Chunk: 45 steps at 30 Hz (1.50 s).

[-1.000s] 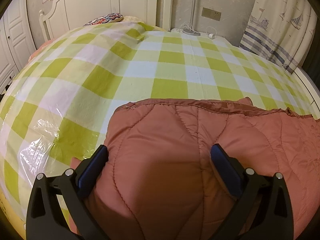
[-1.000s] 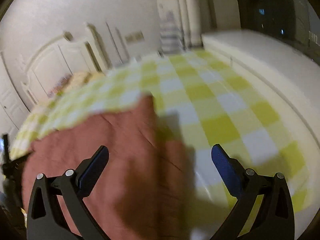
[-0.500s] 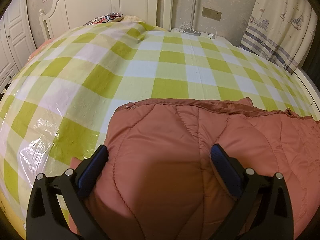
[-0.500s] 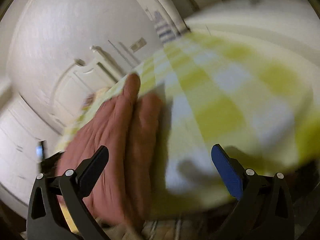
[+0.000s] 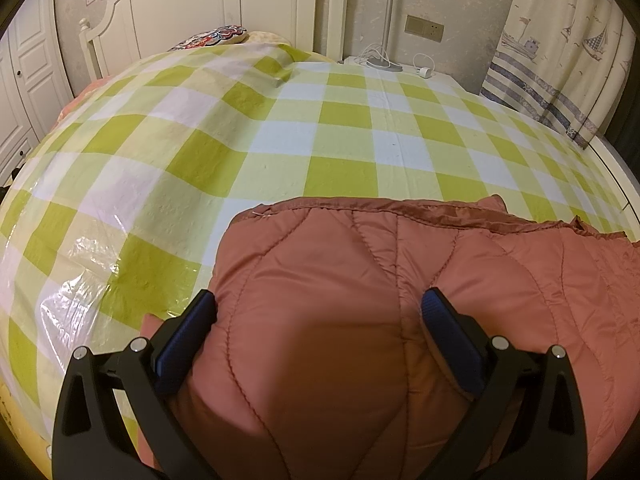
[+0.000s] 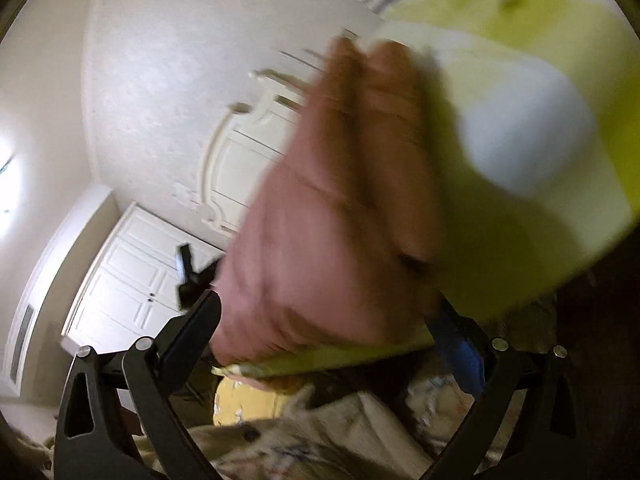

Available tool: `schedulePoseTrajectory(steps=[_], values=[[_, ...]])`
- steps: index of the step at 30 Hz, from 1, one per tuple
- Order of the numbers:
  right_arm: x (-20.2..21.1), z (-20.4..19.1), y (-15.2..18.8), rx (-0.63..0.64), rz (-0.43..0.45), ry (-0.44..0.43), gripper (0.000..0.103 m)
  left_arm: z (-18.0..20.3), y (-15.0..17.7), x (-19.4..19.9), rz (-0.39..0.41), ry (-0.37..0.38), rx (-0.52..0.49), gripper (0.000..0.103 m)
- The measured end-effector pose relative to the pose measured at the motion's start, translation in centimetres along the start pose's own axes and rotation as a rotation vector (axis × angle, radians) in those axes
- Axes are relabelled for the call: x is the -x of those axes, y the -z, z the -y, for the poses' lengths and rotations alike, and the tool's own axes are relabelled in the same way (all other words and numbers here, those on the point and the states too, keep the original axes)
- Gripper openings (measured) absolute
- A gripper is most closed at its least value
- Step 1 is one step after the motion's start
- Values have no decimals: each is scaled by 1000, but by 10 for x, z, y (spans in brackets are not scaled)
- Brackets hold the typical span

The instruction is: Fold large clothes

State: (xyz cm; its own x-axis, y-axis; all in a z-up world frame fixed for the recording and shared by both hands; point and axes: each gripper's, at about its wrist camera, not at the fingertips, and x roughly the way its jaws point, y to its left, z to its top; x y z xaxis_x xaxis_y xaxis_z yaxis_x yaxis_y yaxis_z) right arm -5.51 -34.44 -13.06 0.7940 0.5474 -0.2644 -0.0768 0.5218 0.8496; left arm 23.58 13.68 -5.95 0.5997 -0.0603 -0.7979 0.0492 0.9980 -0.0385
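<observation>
**Quilted jacket on the checked bed, both claws spread wide**

We take the bed (image 5: 328, 136) as our landmark, covered in a green, yellow and white checked sheet under a clear plastic film that glints near its left edge. The task's thing, a rust-red quilted jacket (image 5: 400, 300), lies flat on the near part of the bed, its stitched hem running across the sheet and its bulk filling the lower right of the left wrist view.

Our left gripper (image 5: 320, 308) sits over the near end of the jacket with its jaws spread wide; the blue pads (image 5: 452, 336) rest at or just above the fabric, and no cloth is pinched between them. We cannot tell whether the pads press into the padding.

At the far end of the bed stands a white headboard (image 5: 224, 4), with a patterned pillow (image 5: 212, 36) just in front of it. Beside the bed's far right corner is a small stand with a lamp pole (image 5: 388, 16), and a sailboat curtain (image 5: 560, 40) hangs further right.

The right wrist view is heavily blurred and tilted. Our right gripper (image 6: 324, 316) is also spread wide, holding nothing. Beyond it we see the jacket as a reddish smear on the bed, with white cabinet doors (image 6: 128, 276) off to the left of the bed.
</observation>
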Motion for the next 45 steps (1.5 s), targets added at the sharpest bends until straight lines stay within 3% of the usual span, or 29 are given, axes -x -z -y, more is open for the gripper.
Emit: schedulePoseTrajectory(steps=[5, 8, 12, 16, 18, 19, 22, 29, 31, 33, 35, 38, 42, 44, 45], values=[[-13, -32, -18, 113, 52, 107, 98, -1, 1, 1, 0, 5, 12, 101], [-22, -45, -30, 137, 89, 96, 98, -1, 2, 2, 2, 7, 18, 101], [-56, -54, -41, 107, 79, 187, 98, -3, 2, 2, 5, 2, 36, 101], [-66, -56, -38, 136, 89, 224, 98, -6, 2, 4, 17, -2, 63, 101], [-62, -52, -34, 130, 107, 213, 76, -7, 2, 5, 22, -1, 71, 101], [-55, -49, -33, 116, 145, 212, 48, -7, 1, 5, 24, -3, 74, 101], [-39, -46, -37, 126, 192, 183, 38, -2, -4, 5, 43, -7, 80, 101], [-25, -76, -58, 232, 266, 221, 37, 67, -43, 18, 171, -77, -60, 100], [-19, -78, -63, 250, 282, 245, 37, 94, -50, 43, 189, 35, -55, 101], [-15, -79, -65, 254, 290, 256, 37, 128, -46, 62, 203, 39, -124, 101], [-12, -77, -65, 240, 294, 258, 37, 171, -33, 63, 191, -28, -256, 101], [-5, -81, -66, 244, 314, 252, 37, 218, 4, 22, 69, -107, -404, 101], [-3, -97, -63, 311, 320, 267, 37, 226, 19, 24, 123, -116, -432, 101], [-4, -105, -63, 349, 323, 282, 37, 217, 20, 45, 164, -112, -402, 100], [-5, -109, -63, 366, 324, 289, 37, 210, 24, 58, 182, -75, -378, 100]])
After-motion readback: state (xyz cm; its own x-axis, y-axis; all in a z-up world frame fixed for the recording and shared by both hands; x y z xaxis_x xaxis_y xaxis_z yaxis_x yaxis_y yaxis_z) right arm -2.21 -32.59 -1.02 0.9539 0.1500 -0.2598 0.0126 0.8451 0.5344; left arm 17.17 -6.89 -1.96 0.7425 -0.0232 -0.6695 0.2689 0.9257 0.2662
